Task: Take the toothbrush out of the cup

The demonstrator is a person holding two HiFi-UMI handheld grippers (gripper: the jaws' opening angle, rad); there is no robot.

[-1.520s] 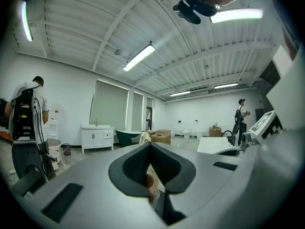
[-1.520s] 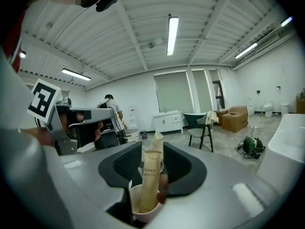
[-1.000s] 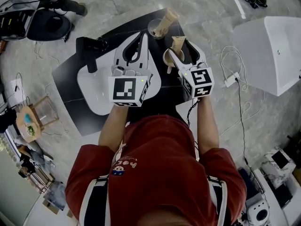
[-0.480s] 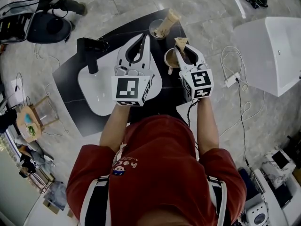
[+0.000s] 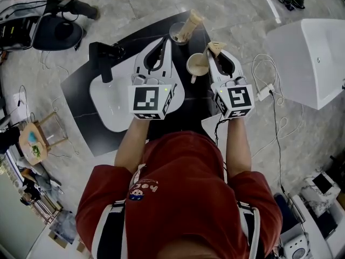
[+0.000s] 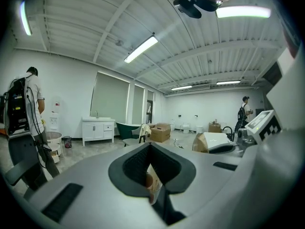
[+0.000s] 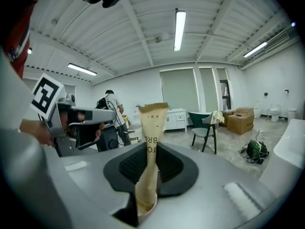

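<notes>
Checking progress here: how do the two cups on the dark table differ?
The near cup looks empty; the far cup has a paper-wrapped toothbrush leaning in it. The near cup is cream, the far cup greyer. The near cup sits beside the right gripper, whose jaws have just been closing on another wrapped toothbrush; the far cup lies beyond the left gripper. Both stand upright on the dark table.

Bathroom-fittings showroom hall: bathtub (image 6: 125, 128), vanity cabinet (image 6: 97, 130).
</notes>
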